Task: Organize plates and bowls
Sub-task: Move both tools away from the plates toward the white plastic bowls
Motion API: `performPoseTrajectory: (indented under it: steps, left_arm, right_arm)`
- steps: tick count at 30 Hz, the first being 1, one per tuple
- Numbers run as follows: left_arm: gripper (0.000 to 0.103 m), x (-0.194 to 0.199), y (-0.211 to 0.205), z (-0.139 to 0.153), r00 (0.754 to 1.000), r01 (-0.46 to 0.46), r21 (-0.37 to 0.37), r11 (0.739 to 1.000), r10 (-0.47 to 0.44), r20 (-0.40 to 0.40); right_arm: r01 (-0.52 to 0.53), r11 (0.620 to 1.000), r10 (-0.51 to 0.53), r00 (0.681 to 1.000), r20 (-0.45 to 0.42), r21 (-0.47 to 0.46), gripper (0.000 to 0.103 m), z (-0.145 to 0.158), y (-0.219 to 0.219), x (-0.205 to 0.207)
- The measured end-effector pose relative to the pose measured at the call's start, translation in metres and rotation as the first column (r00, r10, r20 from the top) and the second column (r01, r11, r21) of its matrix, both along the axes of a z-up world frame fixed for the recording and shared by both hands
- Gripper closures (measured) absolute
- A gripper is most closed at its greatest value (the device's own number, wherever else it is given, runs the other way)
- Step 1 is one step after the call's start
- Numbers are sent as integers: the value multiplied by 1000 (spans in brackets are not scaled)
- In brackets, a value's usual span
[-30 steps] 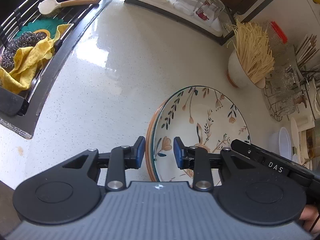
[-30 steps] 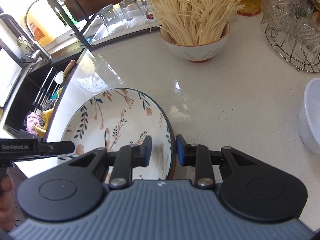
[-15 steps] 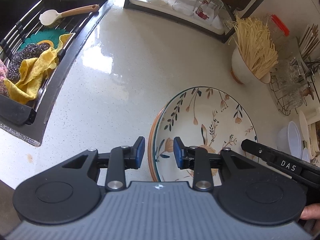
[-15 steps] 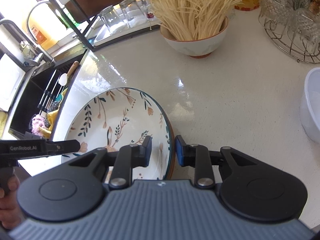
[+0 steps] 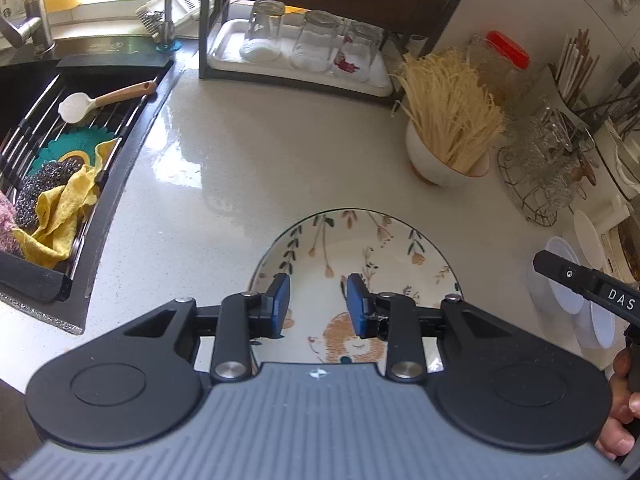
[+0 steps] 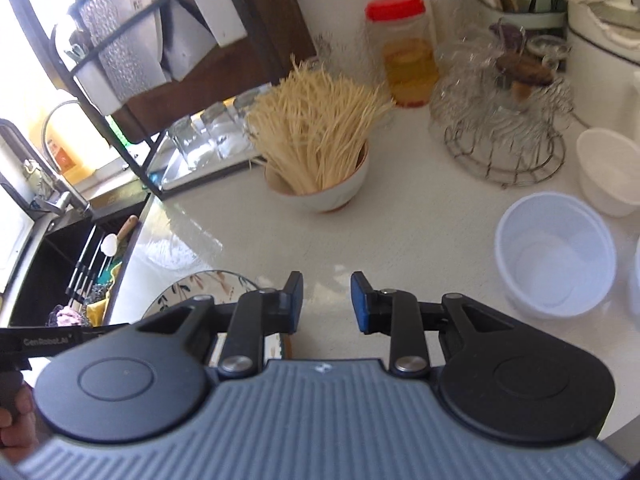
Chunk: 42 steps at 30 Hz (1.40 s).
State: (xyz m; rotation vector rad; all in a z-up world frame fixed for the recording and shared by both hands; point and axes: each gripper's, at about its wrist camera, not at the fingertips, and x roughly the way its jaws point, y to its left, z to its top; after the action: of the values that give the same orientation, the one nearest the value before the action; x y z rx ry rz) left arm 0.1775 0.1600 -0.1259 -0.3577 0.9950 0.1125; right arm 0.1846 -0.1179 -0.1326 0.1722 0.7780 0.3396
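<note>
Left gripper [image 5: 318,304]: jaws parted with nothing between the pads; it hangs above the floral plate [image 5: 356,248], which lies flat on the pale surface [image 5: 256,168] and shows through the gap without being touched. Right gripper [image 6: 326,302]: jaws likewise parted and empty, over bare surface, with the plate's edge just visible beside its left finger.

Plate position: near the front edge, between the sink [image 5: 52,184] and a cluster of white plastic bowls [image 6: 554,256] (a second, smaller one stands just behind it). Whether another plate lies under the floral one cannot be told from these views.

The noodle bowl [image 6: 320,184] stands well behind the plate, near a wire rack of glassware [image 6: 504,136]; it is full, so probably not a candidate for stacking.

Judgement: both grippers sit clear of the plate with neither rim pinched, which suggests the plate is set down where intended. The white bowls lie closest to the right gripper and appear the likely next items.
</note>
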Motion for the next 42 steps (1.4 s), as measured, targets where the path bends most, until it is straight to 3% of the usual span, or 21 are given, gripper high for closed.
performPoseTrajectory:
  steps: [10,22,26,27,29,35,42]
  left_arm:
    - [68,21,-64,25,988,141,-8,990,-140,61]
    - [67,55,-138,28,943,328,-27,944,-325,76]
    - [60,68,-157,24,929,366,-37,930,-363,67]
    - [58,71,-162,23,926,375,-37,926,-372,65]
    - [52,77,-170,21,921,387,-34,922,-384,59]
    - [48,94,-194,10,909,416,-48,908,-414,42]
    - [49,115,-217,-19,902,429,-95,898,-432,-8]
  right_arm:
    - [65,998,-65,995,77,7,73,24,-44,-19]
    - [234,970,-237,971,38,65,73,18,-108,-33]
    - [303,944,-305,952,-3,133,72,12,-132,-34]
    - [318,936,-319,948,-22,151,67,9,-138,-33]
    - [353,920,-350,936,-47,172,47,5,-147,-34]
    - [446,876,-433,895,-107,182,46,-10,-166,-30]
    - [462,868,-437,884,-164,180,48,-33,-178,-18]
